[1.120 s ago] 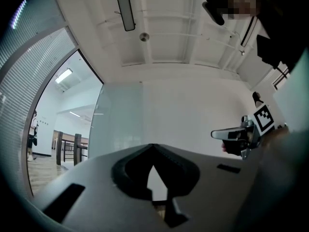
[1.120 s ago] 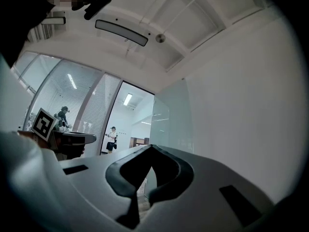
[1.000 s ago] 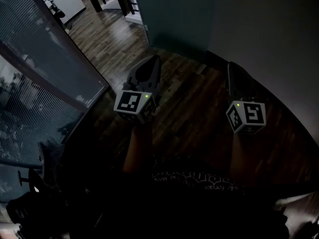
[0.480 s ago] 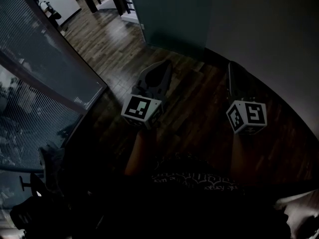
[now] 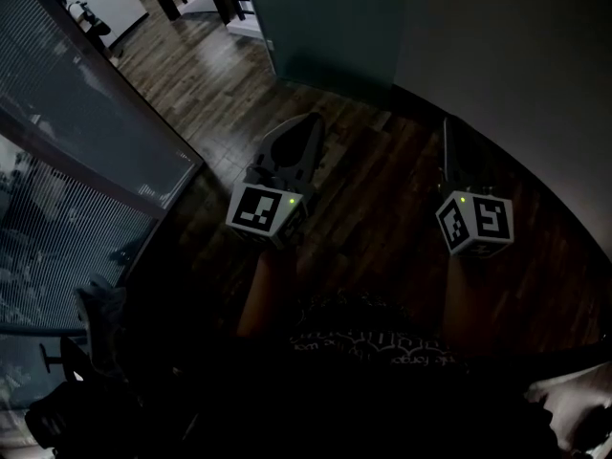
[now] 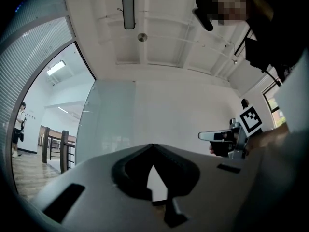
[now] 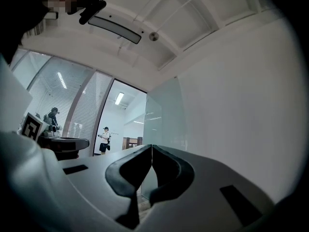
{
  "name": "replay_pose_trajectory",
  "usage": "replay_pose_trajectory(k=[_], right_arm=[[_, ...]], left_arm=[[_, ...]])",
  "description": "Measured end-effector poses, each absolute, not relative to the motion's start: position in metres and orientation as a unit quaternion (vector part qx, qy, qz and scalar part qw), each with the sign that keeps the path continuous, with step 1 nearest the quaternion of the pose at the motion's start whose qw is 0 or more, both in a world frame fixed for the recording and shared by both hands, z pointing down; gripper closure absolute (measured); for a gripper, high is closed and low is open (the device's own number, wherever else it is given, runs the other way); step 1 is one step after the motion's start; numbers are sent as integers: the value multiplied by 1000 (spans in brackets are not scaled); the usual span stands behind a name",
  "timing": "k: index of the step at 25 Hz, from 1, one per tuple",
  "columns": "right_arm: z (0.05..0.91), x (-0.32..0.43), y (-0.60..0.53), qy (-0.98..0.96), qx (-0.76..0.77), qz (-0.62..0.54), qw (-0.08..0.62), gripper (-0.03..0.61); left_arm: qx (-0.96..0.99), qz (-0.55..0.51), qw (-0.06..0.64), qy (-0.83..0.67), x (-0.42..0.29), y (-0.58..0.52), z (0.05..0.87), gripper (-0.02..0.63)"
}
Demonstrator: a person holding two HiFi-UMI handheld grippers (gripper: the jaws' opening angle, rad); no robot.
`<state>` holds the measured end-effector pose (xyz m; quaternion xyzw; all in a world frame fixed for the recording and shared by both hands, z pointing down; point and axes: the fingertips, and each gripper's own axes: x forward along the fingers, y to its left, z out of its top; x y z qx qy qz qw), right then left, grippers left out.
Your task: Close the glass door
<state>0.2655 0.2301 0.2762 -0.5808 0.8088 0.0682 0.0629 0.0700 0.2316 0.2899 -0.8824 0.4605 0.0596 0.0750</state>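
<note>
Standing beyond the closed fingers (image 7: 126, 174), glass door (image 7: 161, 115), apparently untouched.

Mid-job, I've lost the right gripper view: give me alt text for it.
The right hand-held gripper, jaws shut and empty, points at the glass door, which stands open beside a white wall on the right. Left of it, an open doorway shows a distant person standing.

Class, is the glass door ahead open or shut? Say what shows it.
Open. The glass door stands back along the white wall, and the doorway beside it is unblocked, showing the hall beyond.
</note>
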Motion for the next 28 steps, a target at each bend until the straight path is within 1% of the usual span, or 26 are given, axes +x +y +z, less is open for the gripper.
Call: replay_pose_trajectory(k=[7, 13, 28], right_arm=[[283, 252, 231, 809, -581, 74, 50, 575], [281, 258, 220, 809, -581, 76, 45, 575], [289, 289, 114, 826, -557, 75, 47, 575]], left_arm=[[-890, 66, 78, 445, 61, 229, 295, 612], [-894, 58, 75, 438, 71, 216, 293, 612], [-885, 49, 80, 457, 112, 123, 295, 612]])
